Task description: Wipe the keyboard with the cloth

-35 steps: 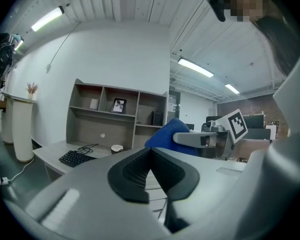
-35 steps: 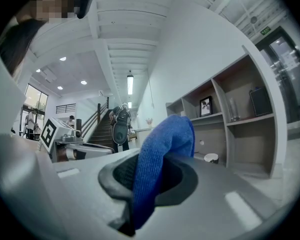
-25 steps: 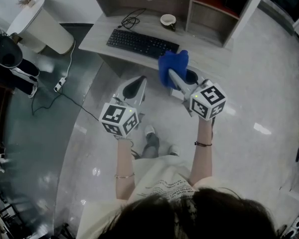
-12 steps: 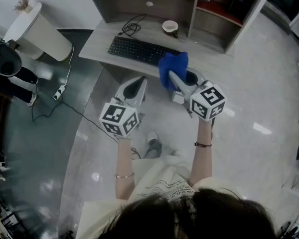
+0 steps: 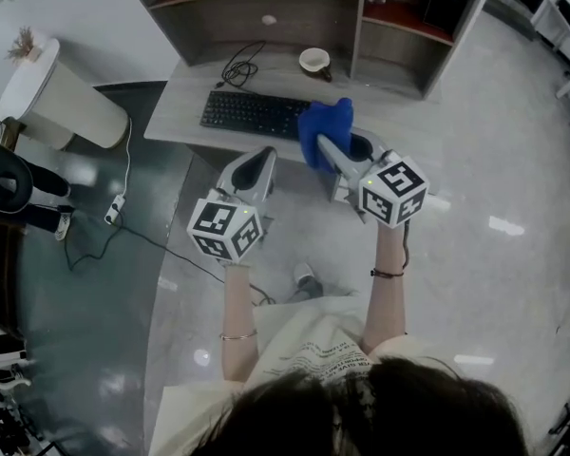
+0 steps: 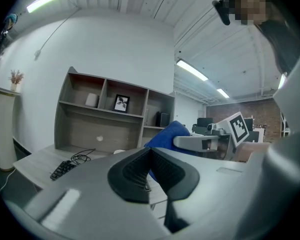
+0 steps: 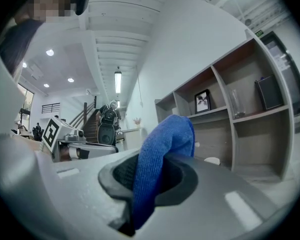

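Closer to desk [image 5: 182, 112] now, R gripper [image 5: 329, 150] clamps cloth [image 5: 323, 122] near keyboard [image 5: 252, 114]; L gripper [image 5: 256, 165] closed, empty.

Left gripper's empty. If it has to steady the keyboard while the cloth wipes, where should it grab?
Probably the left short end of the keyboard, coming down from above with the jaws across its front and back edges. It lies flat on the desk, so nothing fits underneath. The cloth in the right gripper sits over its right end. The left gripper is shut and must open first.
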Demonstrator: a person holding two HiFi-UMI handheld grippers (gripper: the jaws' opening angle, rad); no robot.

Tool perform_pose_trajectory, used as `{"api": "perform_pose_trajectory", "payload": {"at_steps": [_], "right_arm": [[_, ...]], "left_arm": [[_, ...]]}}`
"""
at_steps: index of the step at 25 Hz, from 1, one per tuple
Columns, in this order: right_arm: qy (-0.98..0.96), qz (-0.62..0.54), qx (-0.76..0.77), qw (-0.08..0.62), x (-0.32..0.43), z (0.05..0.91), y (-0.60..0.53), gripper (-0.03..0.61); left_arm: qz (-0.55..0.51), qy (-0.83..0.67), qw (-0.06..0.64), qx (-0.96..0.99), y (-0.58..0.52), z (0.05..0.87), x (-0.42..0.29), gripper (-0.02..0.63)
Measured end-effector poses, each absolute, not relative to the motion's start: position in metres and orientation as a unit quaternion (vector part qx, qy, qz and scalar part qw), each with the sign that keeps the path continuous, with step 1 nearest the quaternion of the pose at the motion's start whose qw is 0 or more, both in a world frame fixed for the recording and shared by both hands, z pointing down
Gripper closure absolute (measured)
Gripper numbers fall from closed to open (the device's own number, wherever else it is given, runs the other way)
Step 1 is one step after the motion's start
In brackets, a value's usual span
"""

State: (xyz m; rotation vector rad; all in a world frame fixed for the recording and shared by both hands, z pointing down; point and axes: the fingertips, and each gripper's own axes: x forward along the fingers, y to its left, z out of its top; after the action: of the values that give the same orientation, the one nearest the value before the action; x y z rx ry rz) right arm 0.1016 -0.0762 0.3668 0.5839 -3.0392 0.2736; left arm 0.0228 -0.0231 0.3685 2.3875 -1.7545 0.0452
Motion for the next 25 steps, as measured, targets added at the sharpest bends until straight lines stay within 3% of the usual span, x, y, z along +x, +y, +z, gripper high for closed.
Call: {"api": "perform_pose_trajectory", "payload": {"at_steps": [25], "right_arm": [[-0.967,0.1,0.233,0.018,0.078,0.382,-0.103,0.52]], "left_arm": [[0.019,-0.545,0.096,0.833,-0.061,0.382,0.002,0.612]]}}
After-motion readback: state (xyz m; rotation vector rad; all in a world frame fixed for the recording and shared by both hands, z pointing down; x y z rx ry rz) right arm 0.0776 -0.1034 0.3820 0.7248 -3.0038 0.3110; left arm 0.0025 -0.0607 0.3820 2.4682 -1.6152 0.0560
